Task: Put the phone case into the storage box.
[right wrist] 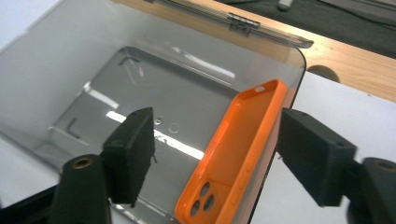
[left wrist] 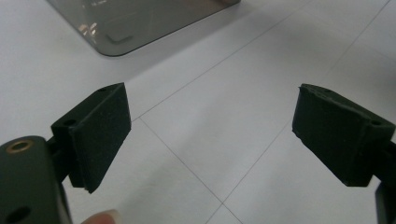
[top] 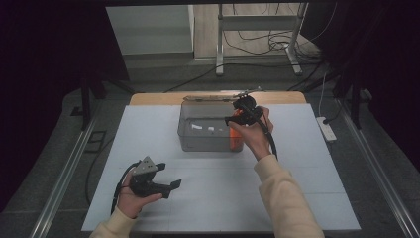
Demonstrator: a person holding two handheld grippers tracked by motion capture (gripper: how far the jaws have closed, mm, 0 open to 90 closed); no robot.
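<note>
The room around the setup was dark at both sides; a grey floor (top: 163, 74) ran beyond the table's far edge, where a metal stand (top: 257, 29) stood among loose dark cables (top: 257, 47); a white power strip (top: 327, 129) lay on the floor off the table's right edge.

The table (top: 218, 198) was covered by a white sheet marked with thin grid lines; a strip of bare wood (top: 148, 98) showed along its far edge.

A clear plastic box (top: 198, 144) sat near the middle of the far edge, open at the top, its lid (top: 208, 98) hinged back over the wooden strip; the box wall was smoky and see-through.

An orange phone case (right wrist: 243, 149) stood on its edge inside the box, leaning against the right wall, its hollow side and camera cut-outs facing the box's inside.

The right gripper (top: 241, 118) hung over the right end of the box, held by a hand in a cream sleeve; its jaws stood wide, one to each side of the case, and the pads did not press on it.

The left gripper (top: 168, 184) rested in the other hand near the table's near left corner, well apart from the box; its jaws were spread wide with nothing between them but the white sheet.
</note>
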